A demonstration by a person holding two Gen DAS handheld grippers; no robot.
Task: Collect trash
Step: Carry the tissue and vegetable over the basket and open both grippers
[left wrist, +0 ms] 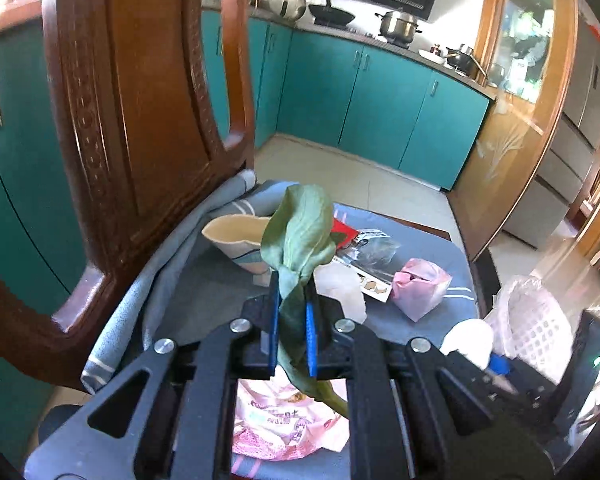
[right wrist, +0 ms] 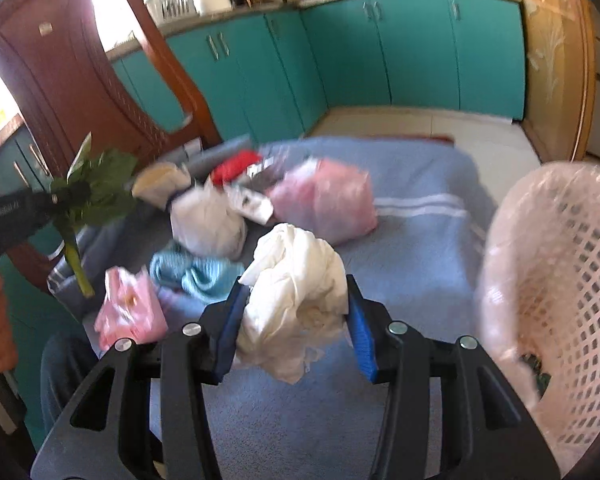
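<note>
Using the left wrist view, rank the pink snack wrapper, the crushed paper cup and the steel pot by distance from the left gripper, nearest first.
1. Pink snack wrapper: directly beneath the left gripper.
2. Crushed paper cup: ahead, slightly left, on the chair seat.
3. Steel pot: far back on the kitchen counter, upper right.

Wooden chair [left wrist: 140, 120] with blue cloth [right wrist: 412, 240] over seat; teal cabinets [left wrist: 380, 92]; steel pot [left wrist: 398, 26] and wok [left wrist: 332, 14] on counter.

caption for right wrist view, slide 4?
Right claw grips crumpled white tissue beside the pink basket; left claw holds a leaf.

wilted green leaf [left wrist: 300, 240] – pinched upright, white tissue wad [right wrist: 296, 304]
</note>
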